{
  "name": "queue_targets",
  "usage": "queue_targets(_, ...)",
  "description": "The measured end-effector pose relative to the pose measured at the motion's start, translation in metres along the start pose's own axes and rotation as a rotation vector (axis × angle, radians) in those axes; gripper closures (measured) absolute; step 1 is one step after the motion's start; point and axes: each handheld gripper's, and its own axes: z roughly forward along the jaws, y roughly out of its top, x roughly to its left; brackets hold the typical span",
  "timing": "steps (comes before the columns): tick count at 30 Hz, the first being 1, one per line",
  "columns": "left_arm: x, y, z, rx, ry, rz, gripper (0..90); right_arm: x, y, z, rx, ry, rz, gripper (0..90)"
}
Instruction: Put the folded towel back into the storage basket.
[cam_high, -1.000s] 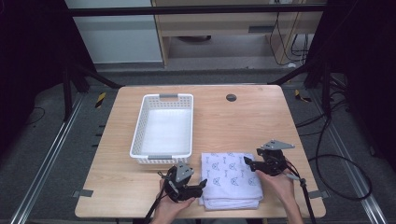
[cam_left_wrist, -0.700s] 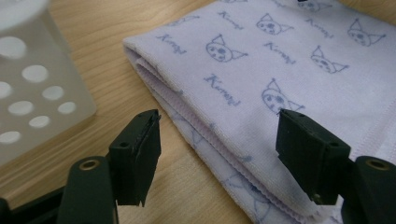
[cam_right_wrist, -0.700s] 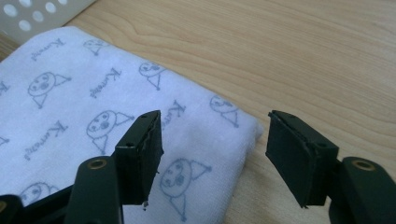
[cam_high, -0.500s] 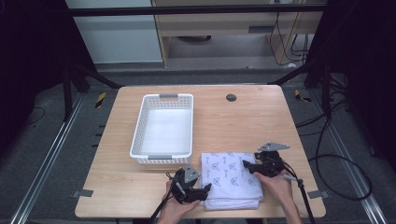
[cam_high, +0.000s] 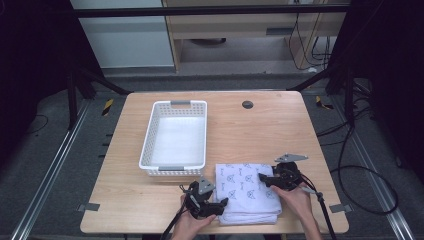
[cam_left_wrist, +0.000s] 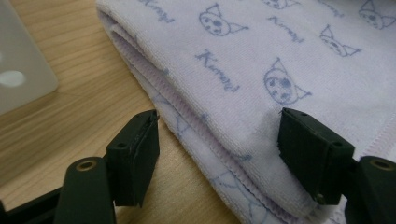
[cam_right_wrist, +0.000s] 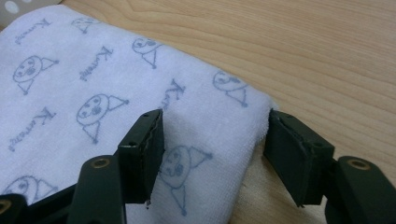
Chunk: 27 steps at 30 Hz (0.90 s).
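Clearly we are dealing with something soft: a folded towel (cam_high: 247, 191), pale with blue cartoon faces and script, lies flat at the near edge of the worktop (cam_high: 260, 130), just beside the near end of the white basket (cam_high: 176, 137), which looks empty.

Our left hand-held gripper (cam_left_wrist: 217, 156) stands wide apart at the towel's left near corner, one jaw over bare wood and the other over the top face, so the stacked folds sit between them. Our right hand-held gripper (cam_right_wrist: 212, 151) is likewise wide, straddling the right-hand corner, one jaw over the printed face and the other just past the edge. Neither has closed on cloth; whether the jaw tips already touch the fabric we cannot quite tell.

We judge the towel light, limp and grippy rather than slick. Its layers will sag and splay if pinched only at the top sheet. Better to take hold at both corners, biting through the whole thickness of the fold, so that the bundle lifts as one.
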Motion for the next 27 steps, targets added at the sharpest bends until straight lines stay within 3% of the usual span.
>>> queue_targets(9, -0.0016, 0.0015, 0.0005, 0.011, -0.018, 0.013, 34.9, -0.0022, -0.0012, 0.0023, 0.008, 0.026, 0.048, 41.0)
queue_targets(16, -0.0029, 0.0019, 0.0002, 0.014, -0.044, 0.002, 45.1, -0.0023, -0.0011, 0.0024, 0.011, 0.051, 0.063, 48.6)
queue_targets(22, -0.0042, 0.0031, -0.0004, 0.025, -0.064, -0.036, 55.0, -0.0013, -0.0002, 0.0025, 0.014, 0.08, 0.08, 58.6)
queue_targets(27, -0.0079, 0.0044, -0.0012, 0.026, -0.065, -0.016, 63.9, 0.0006, 0.0015, 0.0023, 0.011, 0.083, 0.08, 65.9)
